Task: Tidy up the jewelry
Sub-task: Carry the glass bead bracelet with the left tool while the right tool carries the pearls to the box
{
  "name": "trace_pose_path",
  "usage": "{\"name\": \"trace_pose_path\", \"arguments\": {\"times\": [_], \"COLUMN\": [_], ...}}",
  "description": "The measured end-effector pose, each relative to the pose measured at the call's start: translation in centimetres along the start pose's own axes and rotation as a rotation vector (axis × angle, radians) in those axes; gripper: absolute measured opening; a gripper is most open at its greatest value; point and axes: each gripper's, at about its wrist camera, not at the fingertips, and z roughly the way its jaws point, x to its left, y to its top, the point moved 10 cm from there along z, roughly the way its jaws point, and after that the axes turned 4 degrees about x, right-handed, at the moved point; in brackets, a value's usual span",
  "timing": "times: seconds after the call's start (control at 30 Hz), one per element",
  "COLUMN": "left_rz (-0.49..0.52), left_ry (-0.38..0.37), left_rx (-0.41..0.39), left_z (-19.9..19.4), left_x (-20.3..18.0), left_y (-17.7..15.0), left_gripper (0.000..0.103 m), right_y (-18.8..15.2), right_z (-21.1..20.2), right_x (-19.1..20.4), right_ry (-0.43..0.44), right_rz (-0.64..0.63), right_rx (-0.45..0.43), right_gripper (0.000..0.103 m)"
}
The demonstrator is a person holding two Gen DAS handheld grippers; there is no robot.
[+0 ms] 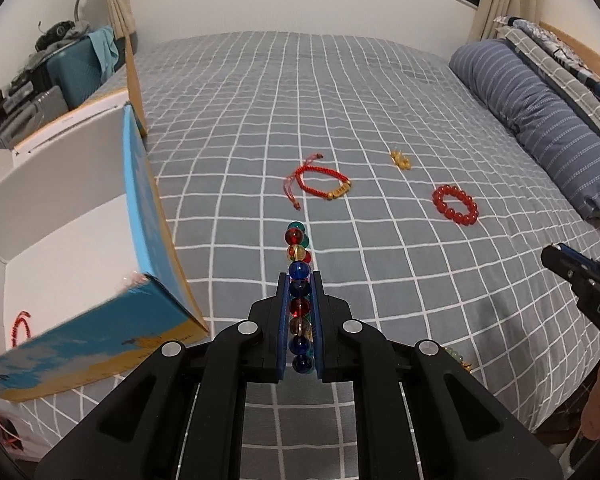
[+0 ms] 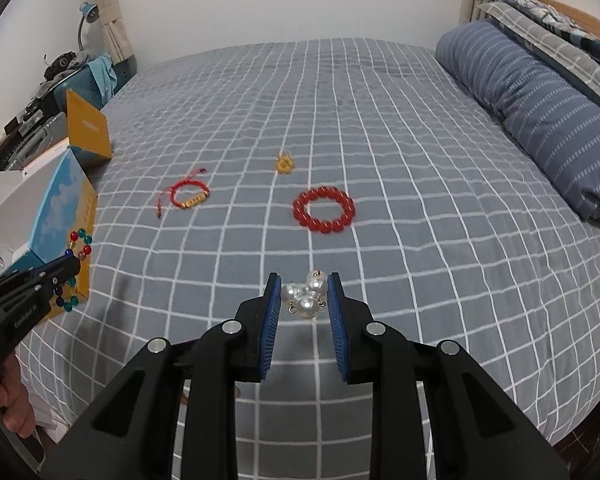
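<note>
My left gripper is shut on a bracelet of coloured glass beads, held edge-on above the bed beside the open box; the same bracelet shows in the right wrist view. My right gripper is closed on a pearl piece over the bed's near part. On the bed lie a red cord bracelet, a small gold piece and a red bead bracelet.
The blue and white box stands at the bed's left edge, a red item inside it. A striped rolled duvet lies at the right. Suitcase and clutter stand far left.
</note>
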Motion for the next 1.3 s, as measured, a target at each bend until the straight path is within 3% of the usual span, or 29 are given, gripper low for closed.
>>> {"name": "trace_pose_path", "arguments": {"times": [0.7,1.3], "left_rz": [-0.091,-0.25], "left_ry": [0.105,0.247], "left_rx": [-0.07,-0.072], "left_z": [-5.3,-8.5], "left_x": [6.9,19.1], "left_y": [2.8,1.0], "left_gripper": [0.009,0.009], "right_y": [5.7,6.8], "right_z": [-0.7,-2.2], "right_x": [10.2,26.2], "right_ry": [0.105,0.262], "right_rz": [-0.118,-0.293], "right_rx": [-0.049,-0.074], "right_gripper": [0.023,0.023]}}
